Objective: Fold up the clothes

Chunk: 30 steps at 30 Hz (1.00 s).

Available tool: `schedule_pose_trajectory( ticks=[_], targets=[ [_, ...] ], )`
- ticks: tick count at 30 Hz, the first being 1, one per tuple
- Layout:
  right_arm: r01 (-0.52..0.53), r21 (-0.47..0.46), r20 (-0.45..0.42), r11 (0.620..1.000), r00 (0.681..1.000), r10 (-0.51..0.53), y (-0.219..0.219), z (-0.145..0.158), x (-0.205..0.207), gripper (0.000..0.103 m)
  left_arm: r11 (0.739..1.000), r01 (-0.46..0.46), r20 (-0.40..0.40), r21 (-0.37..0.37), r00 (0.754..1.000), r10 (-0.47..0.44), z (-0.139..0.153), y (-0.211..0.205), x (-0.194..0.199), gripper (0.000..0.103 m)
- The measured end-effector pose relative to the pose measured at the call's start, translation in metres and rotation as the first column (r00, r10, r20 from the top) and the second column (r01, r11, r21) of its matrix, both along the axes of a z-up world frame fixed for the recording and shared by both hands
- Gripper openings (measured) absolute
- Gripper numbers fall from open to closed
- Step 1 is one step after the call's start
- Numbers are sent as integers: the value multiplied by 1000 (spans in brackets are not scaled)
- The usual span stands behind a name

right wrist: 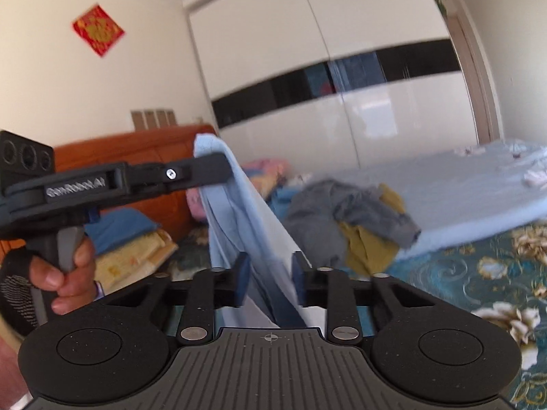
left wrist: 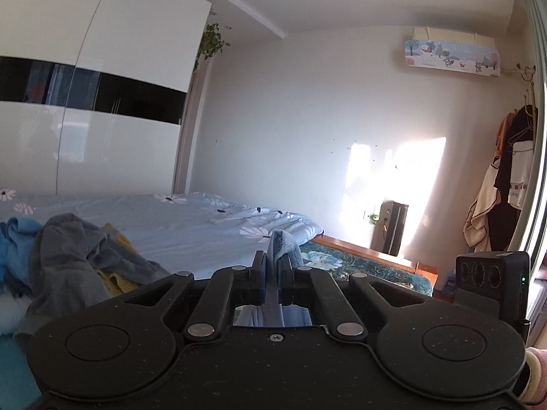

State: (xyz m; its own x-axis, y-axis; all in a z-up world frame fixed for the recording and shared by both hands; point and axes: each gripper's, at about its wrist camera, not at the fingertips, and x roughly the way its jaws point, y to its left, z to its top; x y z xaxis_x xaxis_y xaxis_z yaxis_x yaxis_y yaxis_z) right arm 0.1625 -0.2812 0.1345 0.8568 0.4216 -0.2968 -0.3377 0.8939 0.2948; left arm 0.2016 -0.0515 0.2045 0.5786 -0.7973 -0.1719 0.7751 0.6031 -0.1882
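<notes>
A light blue garment (right wrist: 246, 212) hangs stretched between my two grippers above the bed. In the right wrist view my left gripper (right wrist: 224, 167) reaches in from the left, held by a person's hand (right wrist: 68, 273), and is shut on the garment's upper corner. The left wrist view shows the same grip: the left gripper (left wrist: 272, 263) pinches a fold of the blue cloth (left wrist: 285, 242), which sticks up past the fingers. My right gripper (right wrist: 270, 273) has its pads close together around the garment's lower edge, and the cloth fills the gap between them.
A heap of grey, yellow and blue clothes (right wrist: 359, 212) lies on the bed's pale blue daisy sheet (left wrist: 191, 225). A dark green floral quilt (right wrist: 461, 273) covers the near side. A white wardrobe (left wrist: 102, 119), an orange headboard (right wrist: 136, 157) and hanging clothes (left wrist: 506, 177) surround the bed.
</notes>
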Motion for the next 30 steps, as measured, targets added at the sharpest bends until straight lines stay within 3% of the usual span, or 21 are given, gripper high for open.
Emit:
schedule_pose_trajectory(
  ticks=[1, 3, 5, 10, 12, 18, 22, 30],
  targets=[
    [2, -5, -19, 1000, 1000, -2, 0, -5, 5, 11, 1000, -17, -9, 5, 1000, 17, -6, 2, 2, 4],
    [16, 18, -51, 1000, 999, -15, -6, -11, 16, 7, 998, -55, -24, 16, 998, 55, -19, 5, 7, 16],
    [31, 62, -81, 998, 996, -26, -16, -16, 26, 6, 995, -101, -48, -2, 994, 101, -30, 15, 7, 35],
    [40, 60, -89, 997, 995, -35, -22, -9, 45, 5, 984, -177, -142, -20, 975, 173, -58, 21, -9, 47],
    [49, 53, -87, 997, 995, -44, -21, -5, 50, 5, 978, -206, -217, -35, 957, 194, -72, 22, -19, 49],
    [76, 31, -99, 997, 992, -73, -20, -7, 59, 5, 985, -175, -303, 8, 938, 169, -109, 10, -59, 51],
    [80, 35, -115, 996, 990, -75, -20, -10, 66, 5, 985, -146, -254, 96, 953, 166, -119, -17, -74, 51],
    [93, 40, -107, 995, 990, -89, -25, -6, 59, 5, 950, -248, -317, 190, 900, 299, -167, -38, -53, 51]
  ],
)
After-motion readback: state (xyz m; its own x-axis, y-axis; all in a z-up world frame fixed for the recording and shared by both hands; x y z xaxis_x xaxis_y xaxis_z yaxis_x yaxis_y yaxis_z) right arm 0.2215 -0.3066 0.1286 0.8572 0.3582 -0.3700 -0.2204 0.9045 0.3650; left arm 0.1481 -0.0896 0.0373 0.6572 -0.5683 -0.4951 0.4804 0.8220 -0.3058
